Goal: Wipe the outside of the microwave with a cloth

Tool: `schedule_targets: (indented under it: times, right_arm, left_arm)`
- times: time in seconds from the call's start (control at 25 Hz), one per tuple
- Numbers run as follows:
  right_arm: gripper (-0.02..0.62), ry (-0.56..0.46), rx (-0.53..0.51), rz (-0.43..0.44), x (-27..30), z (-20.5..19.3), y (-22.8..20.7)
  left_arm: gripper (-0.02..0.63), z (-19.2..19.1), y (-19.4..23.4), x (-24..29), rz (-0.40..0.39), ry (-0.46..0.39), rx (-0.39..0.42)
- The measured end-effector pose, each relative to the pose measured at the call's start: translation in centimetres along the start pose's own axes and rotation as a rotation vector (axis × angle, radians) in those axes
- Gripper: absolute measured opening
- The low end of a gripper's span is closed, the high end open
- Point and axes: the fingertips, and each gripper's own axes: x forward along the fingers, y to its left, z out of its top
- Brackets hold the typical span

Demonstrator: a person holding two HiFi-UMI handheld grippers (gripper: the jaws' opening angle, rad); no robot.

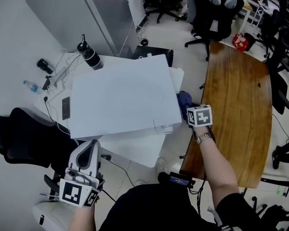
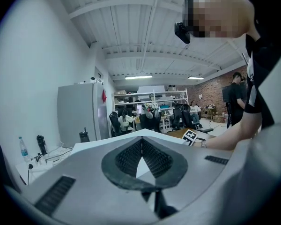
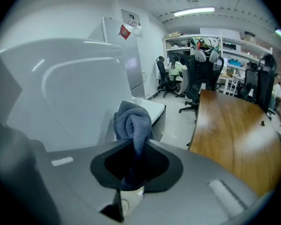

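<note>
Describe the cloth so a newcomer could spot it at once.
Find the big white microwave in the middle of the head view, then go to its right side, the one facing the brown wooden table. There the right gripper pinches a bunched blue cloth: the only soft, dark blue thing among white and wood.

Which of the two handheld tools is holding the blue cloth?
The right tool, beside the microwave, pinches the blue cloth between its jaws. The left tool is shut with nothing in it.
</note>
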Motion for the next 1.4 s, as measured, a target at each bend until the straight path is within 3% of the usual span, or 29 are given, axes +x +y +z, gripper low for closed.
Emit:
schedule_targets:
  times: [0.44,0.8,1.04,1.4]
  right_arm:
    - [0.049,-0.129,-0.016,-0.090,-12.1,-1.7,4.4]
    - [0.049,-0.220,-0.033,-0.107,-20.6,-4.0,11.8]
    - [0.049,-0.254,-0.114,-0.004,-22.1,-3.5,20.8]
    - [0.049,-0.259,-0.278,0.243,-17.4,-3.0,37.0]
  left_arm:
    - [0.006,-0.8,1.5,-6.1,-0.047,-0.086,-0.056]
    - [0.005,-1.8,1.9,-11.4,-0.100,-0.144,-0.088]
    - [0.005,-2.8,3.1,-15.0,-0.100,-0.154,-0.108]
    - [0.005,-4.3,6.5,-21.1,-0.016,-0.147,-0.111]
